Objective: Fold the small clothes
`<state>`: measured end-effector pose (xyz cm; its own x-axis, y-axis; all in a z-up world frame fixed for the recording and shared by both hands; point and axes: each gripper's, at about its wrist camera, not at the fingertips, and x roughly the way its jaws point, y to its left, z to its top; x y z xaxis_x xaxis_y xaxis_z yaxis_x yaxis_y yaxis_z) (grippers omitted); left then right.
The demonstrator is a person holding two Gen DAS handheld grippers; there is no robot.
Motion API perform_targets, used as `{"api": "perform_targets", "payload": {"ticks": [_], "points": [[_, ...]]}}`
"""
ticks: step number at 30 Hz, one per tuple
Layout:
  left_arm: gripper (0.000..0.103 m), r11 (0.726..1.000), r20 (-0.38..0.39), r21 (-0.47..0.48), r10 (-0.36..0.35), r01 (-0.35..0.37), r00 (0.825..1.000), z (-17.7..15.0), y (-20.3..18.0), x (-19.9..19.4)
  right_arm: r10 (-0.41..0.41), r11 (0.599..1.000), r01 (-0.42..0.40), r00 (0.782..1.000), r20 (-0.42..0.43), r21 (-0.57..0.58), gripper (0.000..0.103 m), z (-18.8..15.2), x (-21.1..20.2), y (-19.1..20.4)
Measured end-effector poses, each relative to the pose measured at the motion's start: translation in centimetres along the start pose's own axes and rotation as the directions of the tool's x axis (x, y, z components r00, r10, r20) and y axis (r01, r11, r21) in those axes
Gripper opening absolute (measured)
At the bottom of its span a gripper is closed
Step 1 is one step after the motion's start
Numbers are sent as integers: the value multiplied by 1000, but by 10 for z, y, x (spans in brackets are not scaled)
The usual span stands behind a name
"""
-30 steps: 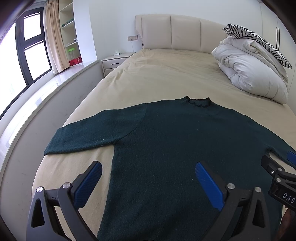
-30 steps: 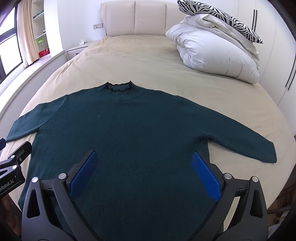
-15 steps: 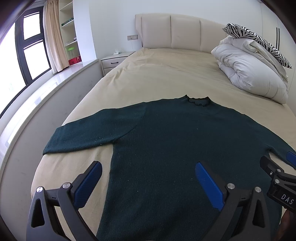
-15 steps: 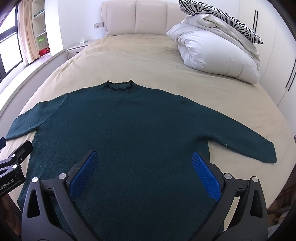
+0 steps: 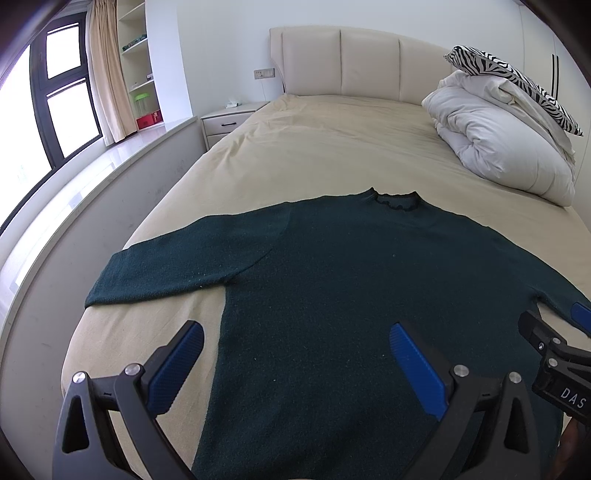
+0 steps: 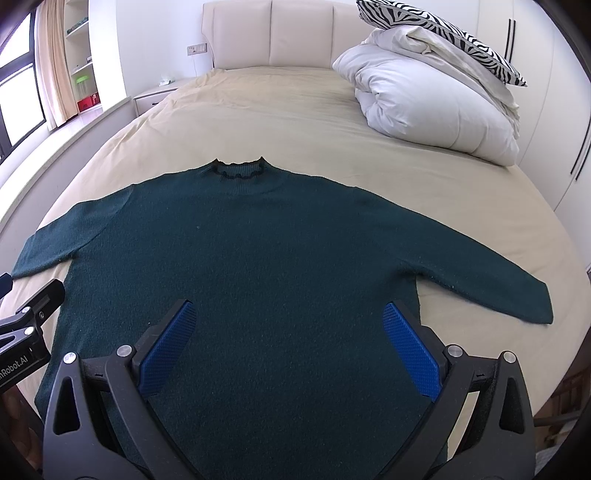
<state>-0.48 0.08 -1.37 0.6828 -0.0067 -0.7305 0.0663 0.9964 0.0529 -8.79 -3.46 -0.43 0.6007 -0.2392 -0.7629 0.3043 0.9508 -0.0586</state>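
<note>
A dark green sweater [image 5: 332,280] lies flat on the beige bed [image 5: 332,147], collar away from me, both sleeves spread out to the sides; it also shows in the right wrist view [image 6: 266,251]. My left gripper [image 5: 295,339] is open and empty, hovering above the sweater's lower left part near the left sleeve [image 5: 166,266]. My right gripper [image 6: 290,325] is open and empty above the sweater's lower middle, left of the right sleeve [image 6: 487,273]. Each gripper shows at the edge of the other's view.
A folded white duvet [image 6: 424,107] with a zebra-print pillow [image 6: 436,22] sits at the bed's far right. A padded headboard [image 5: 351,62] and a nightstand [image 5: 229,118] stand at the back. A window ledge [image 5: 74,192] runs along the bed's left side.
Both grippers stay open and have drifted very slightly; the sweater has not moved.
</note>
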Motion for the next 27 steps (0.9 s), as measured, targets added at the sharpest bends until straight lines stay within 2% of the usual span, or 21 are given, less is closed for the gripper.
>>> {"api": "perform_targets", "payload": {"ticks": [27], "points": [[103, 1000, -8, -7, 1, -1, 1000, -11, -2, 7, 5, 1000, -5, 1000, -22, 3, 103, -1, 10, -1]]}}
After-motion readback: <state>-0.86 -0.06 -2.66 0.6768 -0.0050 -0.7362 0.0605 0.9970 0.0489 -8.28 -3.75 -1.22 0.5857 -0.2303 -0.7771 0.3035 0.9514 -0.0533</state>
